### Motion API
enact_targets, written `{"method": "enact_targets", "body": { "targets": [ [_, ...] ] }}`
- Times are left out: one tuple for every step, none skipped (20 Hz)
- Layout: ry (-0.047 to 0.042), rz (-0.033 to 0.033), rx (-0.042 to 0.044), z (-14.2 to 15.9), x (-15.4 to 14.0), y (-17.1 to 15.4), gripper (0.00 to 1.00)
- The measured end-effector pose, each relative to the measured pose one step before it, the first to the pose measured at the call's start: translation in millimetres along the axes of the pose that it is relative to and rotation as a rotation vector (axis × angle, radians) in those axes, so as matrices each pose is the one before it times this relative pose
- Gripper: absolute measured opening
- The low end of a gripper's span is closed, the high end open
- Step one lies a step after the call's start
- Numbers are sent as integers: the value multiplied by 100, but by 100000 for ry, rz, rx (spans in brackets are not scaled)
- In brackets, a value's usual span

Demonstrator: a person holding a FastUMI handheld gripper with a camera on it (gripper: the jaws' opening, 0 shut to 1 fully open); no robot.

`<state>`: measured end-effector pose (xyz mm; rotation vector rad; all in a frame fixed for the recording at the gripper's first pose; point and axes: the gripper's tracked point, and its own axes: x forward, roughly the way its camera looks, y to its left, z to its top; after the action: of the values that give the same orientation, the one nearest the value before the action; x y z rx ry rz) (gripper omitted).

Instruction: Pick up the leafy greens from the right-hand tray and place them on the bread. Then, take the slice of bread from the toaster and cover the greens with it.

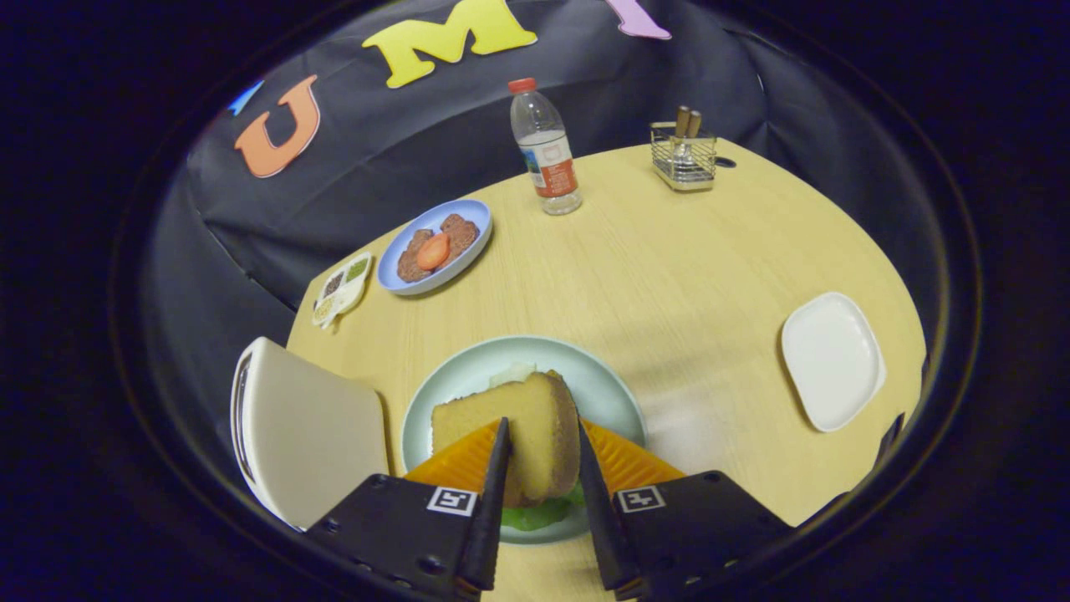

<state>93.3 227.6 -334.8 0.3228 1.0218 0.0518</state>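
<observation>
1. Bread slice (518,435) sits upright between the gripper (539,468) fingers, both pressing on its flat faces, right over the pale green plate (468,368) near the table's (669,276) front edge.
2. Leafy greens (535,514) peek out beneath the slice, low on the plate; a pale bit at the plate's far side may be the bottom bread, though it's hard to tell.
3. White toaster (301,426) stands just left of the plate, at the table's left front edge; the white tray (832,359) lies well apart toward the right edge.
4. Looks like the covering step is under way: greens are down, top slice is in the grip.
5. To do it well, I'd tip the slice flat, centre it over the greens, lower until it rests, then release gently so nothing slides.
6. Far side: a blue plate (435,247) with food, a water bottle (545,150) and a wire holder (684,157) stay clear of the action.
</observation>
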Motion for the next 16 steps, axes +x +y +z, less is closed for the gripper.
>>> {"method": "enact_targets", "body": {
  "targets": [
    [-453, -937, -1504, 284, -255, -30, 55],
    [-907, -492, -1188, 338, -376, 12, 55],
    [-1471, -514, -1024, 475, -416, 12, 56],
    [-1252, 107, -969, 197, -519, 51, 58],
    [-1020, 1124, -667, 352, -689, 342, 63],
    [-890, 196, -949, 177, -596, 115, 68],
    [-1026, 467, -584, 302, -660, 145, 69],
    [-1488, 414, -1118, 397, -888, 110, 69],
    [-1374, 252, -1768, 389, -859, 64, 74],
    [-2011, 806, -1528, 574, -1021, 103, 74],
    [-2918, 981, -1581, 848, -1253, 207, 74],
    [-3708, 799, -2358, 938, -1343, 74, 74],
    [-3185, 590, -2211, 831, -1208, 32, 77],
    [-4298, 442, -2809, 1103, -1436, -31, 80],
    [-3883, 613, -2227, 1063, -1386, -97, 81],
    [-3749, 1075, -1974, 922, -1501, -48, 82]
  ]
}}
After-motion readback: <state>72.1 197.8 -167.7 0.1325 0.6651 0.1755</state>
